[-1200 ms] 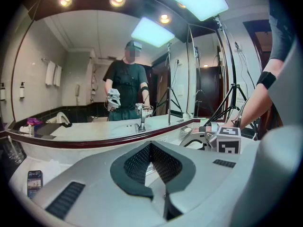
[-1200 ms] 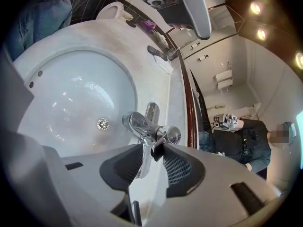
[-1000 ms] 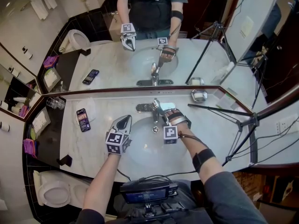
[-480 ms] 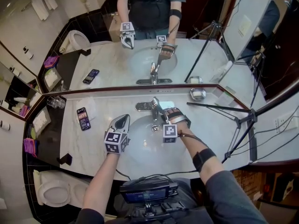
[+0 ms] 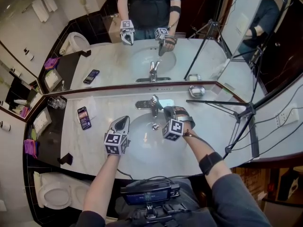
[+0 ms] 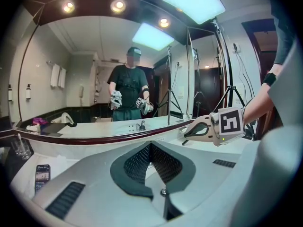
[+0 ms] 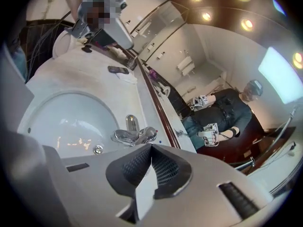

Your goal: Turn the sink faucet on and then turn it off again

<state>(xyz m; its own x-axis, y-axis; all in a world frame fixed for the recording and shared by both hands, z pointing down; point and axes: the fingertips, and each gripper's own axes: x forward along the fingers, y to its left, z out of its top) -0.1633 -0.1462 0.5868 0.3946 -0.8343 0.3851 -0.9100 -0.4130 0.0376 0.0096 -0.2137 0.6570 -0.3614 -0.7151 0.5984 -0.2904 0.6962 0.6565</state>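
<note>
The chrome faucet [image 5: 152, 105] stands at the back of the white sink basin [image 5: 142, 148]; in the right gripper view the faucet [image 7: 135, 135] lies just past the jaw tips, with no stream of water visible. My right gripper [image 5: 167, 110] hovers just right of the faucet, off its handle, shut with nothing between its jaws [image 7: 151, 146]. Over the basin's left rim my left gripper [image 5: 124, 121] is also shut and empty [image 6: 150, 144]. The left gripper view shows the right gripper [image 6: 189, 131] in the air to its right.
A phone [image 5: 84, 118] and drinking glasses [image 5: 57, 103] sit on the marble counter at the left, a metal dish [image 5: 196, 91] at the back right. A tripod [image 5: 239, 115] leans over the counter's right end. The mirror runs right behind the faucet. A toilet [image 5: 54, 194] is at lower left.
My right gripper has let go of the faucet handle, risen, rolled, and its jaws have shut. The left gripper has crept slightly along the basin rim.
</note>
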